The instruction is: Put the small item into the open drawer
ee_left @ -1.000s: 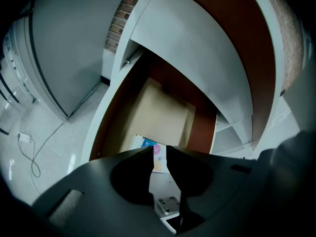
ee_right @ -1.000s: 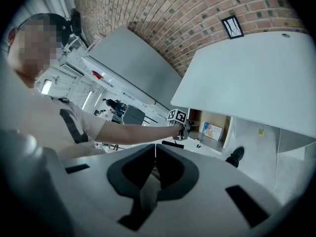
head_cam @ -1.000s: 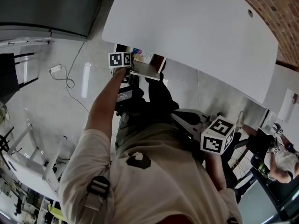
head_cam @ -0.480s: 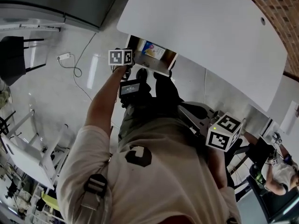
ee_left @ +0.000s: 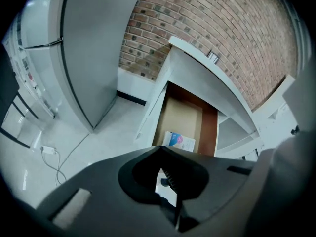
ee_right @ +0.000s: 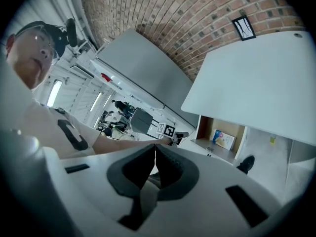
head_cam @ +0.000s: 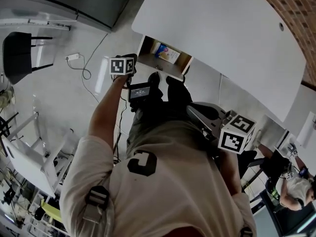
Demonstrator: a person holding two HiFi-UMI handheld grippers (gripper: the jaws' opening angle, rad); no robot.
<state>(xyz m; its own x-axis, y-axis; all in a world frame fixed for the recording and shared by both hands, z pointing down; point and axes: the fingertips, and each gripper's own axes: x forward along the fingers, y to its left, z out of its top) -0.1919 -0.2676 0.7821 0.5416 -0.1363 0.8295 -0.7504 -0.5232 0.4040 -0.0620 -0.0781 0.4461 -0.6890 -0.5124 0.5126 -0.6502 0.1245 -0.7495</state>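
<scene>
The item (ee_left: pixel 178 141) lies in the drawer (ee_left: pixel 183 113) just ahead of the left tool (ee_left: pixel 161 152), closed and empty like the right tool (ee_right: pixel 155 147), so placing looks done; next, back clear.

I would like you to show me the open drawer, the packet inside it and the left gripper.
open drawer (ee_left: pixel 185 113): left gripper view, bare tan floor.
packet (ee_left: pixel 178 140): left gripper view, its printed face.
left gripper (ee_left: pixel 161 150): left gripper view, where its shut tips meet.

Saw a white table (head_cam: pixel 222 38), a tan drawer (ee_left: pixel 185 117) with a red-brown side, a blue-and-white packet (ee_left: pixel 178 141), a red-brown brick wall (ee_left: pixel 222 28), black-and-white square markers on a cube (head_cam: pixel 122 65), a beige shirt (head_cam: pixel 173 196).
</scene>
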